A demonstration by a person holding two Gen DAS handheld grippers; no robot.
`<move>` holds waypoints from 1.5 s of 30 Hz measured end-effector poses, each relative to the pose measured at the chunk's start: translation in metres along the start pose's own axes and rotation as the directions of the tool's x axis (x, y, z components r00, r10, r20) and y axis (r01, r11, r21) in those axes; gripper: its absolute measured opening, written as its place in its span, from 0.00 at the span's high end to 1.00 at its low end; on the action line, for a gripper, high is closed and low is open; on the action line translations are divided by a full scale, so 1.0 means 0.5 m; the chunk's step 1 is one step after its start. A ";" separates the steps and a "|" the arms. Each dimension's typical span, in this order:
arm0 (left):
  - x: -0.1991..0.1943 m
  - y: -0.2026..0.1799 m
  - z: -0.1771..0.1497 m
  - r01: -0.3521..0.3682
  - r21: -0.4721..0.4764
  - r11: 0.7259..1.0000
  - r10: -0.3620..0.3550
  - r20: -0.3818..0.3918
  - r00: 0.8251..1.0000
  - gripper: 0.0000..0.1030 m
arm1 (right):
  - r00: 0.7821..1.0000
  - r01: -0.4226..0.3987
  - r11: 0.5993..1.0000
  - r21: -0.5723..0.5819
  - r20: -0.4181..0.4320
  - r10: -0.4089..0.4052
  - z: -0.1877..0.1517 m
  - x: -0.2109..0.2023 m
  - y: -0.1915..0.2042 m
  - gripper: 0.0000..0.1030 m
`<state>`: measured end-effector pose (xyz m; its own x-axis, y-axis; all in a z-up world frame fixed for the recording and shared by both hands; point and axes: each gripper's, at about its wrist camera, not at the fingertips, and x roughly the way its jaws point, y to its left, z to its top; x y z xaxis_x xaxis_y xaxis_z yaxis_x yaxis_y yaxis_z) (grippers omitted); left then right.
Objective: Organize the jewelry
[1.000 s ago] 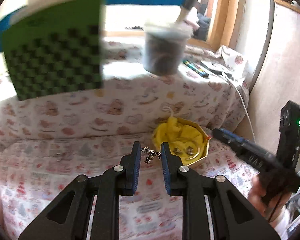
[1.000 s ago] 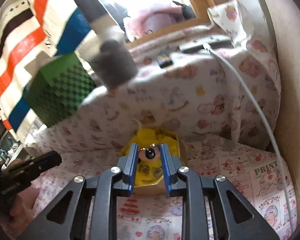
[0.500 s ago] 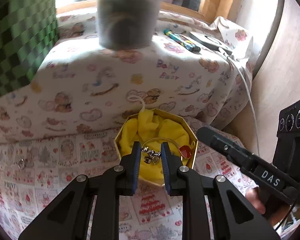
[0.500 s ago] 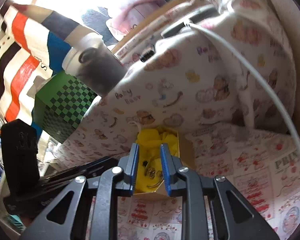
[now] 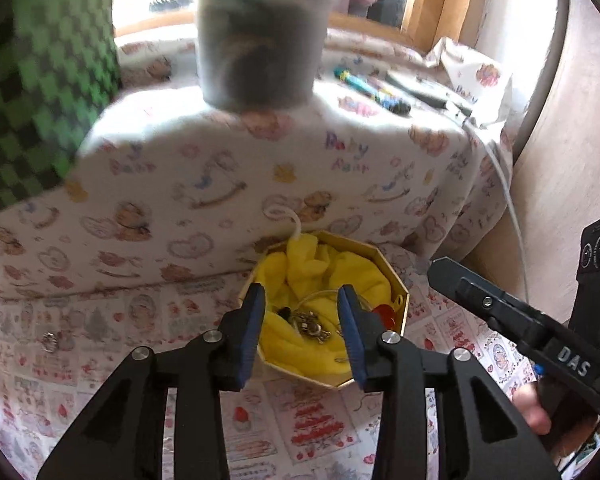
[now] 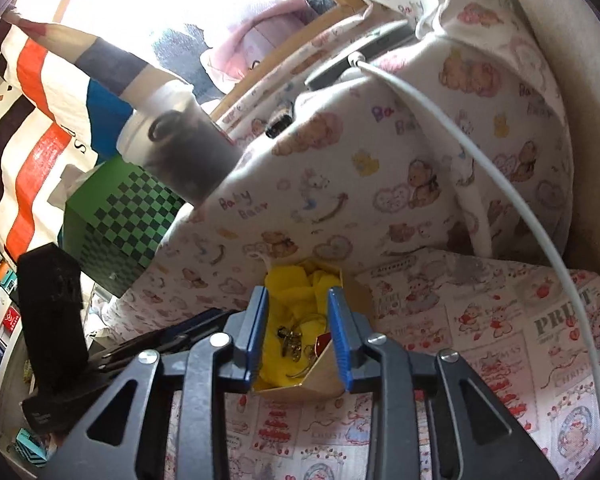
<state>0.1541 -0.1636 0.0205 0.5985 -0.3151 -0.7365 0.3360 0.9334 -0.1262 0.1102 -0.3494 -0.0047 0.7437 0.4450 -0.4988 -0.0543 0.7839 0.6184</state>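
A gold octagonal box (image 5: 396, 292) lined with yellow cloth (image 5: 300, 268) sits on the printed sheet. A small heap of metal jewelry (image 5: 310, 326) and a red piece (image 5: 382, 314) lie inside it. My left gripper (image 5: 301, 292) hovers over the box with its jaws opening; nothing is pinched, and the heap lies below the gap. My right gripper (image 6: 297, 294) is over the same box (image 6: 324, 376), its jaws also opening and empty, with the jewelry (image 6: 290, 340) beneath. A loose ring (image 5: 49, 340) lies on the sheet at the left.
Behind the box rises a cushion under a bear-print cloth (image 5: 260, 168). On it stand a dark cup with a white lid (image 5: 256, 48) and a green checkered box (image 5: 32, 92), with pens (image 5: 372, 90) nearby. A white cable (image 6: 500, 184) runs down the right side.
My left gripper carried a silver charm over the box and let it go; the charm now lies in the heap. Both grippers' jaws have widened. The right's pink-and-black piece is no longer between its fingers.
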 end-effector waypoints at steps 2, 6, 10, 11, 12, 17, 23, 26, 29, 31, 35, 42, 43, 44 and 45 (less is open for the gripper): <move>-0.031 0.006 0.003 -0.018 0.008 1.000 0.018 0.038 0.999 0.63 | 1.000 0.020 1.000 -0.018 0.020 -0.019 0.000 -0.009 0.008 0.67; -0.108 0.020 0.003 -0.053 0.024 0.998 0.050 0.128 0.991 0.58 | 0.998 0.047 0.997 -0.063 0.044 -0.045 -0.004 -0.019 0.029 0.61; -0.185 0.039 -0.010 -0.066 0.017 0.998 0.060 0.218 0.974 0.49 | 0.996 0.076 0.991 -0.108 0.064 -0.069 -0.012 -0.024 0.056 0.55; -0.202 0.046 -0.016 -0.069 0.014 0.997 0.064 0.235 0.970 0.46 | 0.995 0.083 0.990 -0.118 0.072 -0.074 -0.014 -0.026 0.061 0.54; -0.222 0.053 -0.025 -0.080 0.014 0.997 0.074 0.261 0.963 0.45 | 0.994 0.088 0.988 -0.128 0.078 -0.078 -0.016 -0.028 0.067 0.52; -0.290 0.078 -0.063 -0.129 0.005 0.992 0.119 0.359 0.926 0.26 | 0.990 0.112 0.978 -0.175 0.108 -0.094 -0.030 -0.037 0.096 0.45; -0.332 0.130 -0.100 -0.136 -0.037 0.990 0.139 0.396 0.908 0.16 | 0.986 0.121 0.962 -0.243 0.141 -0.088 -0.052 -0.052 0.140 0.37; -0.341 0.150 -0.116 -0.185 -0.055 0.981 0.190 0.424 0.885 0.11 | 0.984 0.127 0.953 -0.276 0.156 -0.086 -0.063 -0.059 0.159 0.33; -0.340 0.176 -0.131 -0.180 -0.083 0.980 0.198 0.433 0.879 0.08 | 0.983 0.133 0.945 -0.298 0.165 -0.086 -0.072 -0.060 0.173 0.29; -0.334 0.197 -0.138 -0.159 -0.106 0.982 0.189 0.433 0.881 0.07 | 0.981 0.141 0.941 -0.307 0.169 -0.092 -0.077 -0.058 0.177 0.28; -0.307 0.230 -0.148 -0.171 -0.153 0.973 0.221 0.419 0.881 0.06 | 0.974 0.185 0.929 -0.322 0.187 -0.129 -0.083 -0.050 0.175 0.24; -0.246 0.272 -0.171 -0.230 -0.171 0.958 0.276 0.338 0.900 0.06 | 0.969 0.220 0.927 -0.303 0.174 -0.173 -0.083 -0.028 0.156 0.21; -0.242 0.277 -0.173 -0.231 -0.176 0.957 0.278 0.324 0.904 0.06 | 0.967 0.230 0.926 -0.301 0.178 -0.182 -0.084 -0.026 0.154 0.19; -0.240 0.282 -0.175 -0.229 -0.186 0.956 0.279 0.316 0.907 0.06 | 0.965 0.238 0.924 -0.298 0.181 -0.190 -0.086 -0.024 0.152 0.17; -0.240 0.287 -0.177 -0.225 -0.200 0.954 0.280 0.314 0.907 0.06 | 0.963 0.247 0.924 -0.293 0.180 -0.200 -0.086 -0.022 0.148 0.16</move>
<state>0.0662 0.0236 0.0317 0.8656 -0.0785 -0.4945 0.0402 0.9953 -0.0877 0.0694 -0.2774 0.0203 0.8472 0.1938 -0.4947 -0.0621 0.9608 0.2701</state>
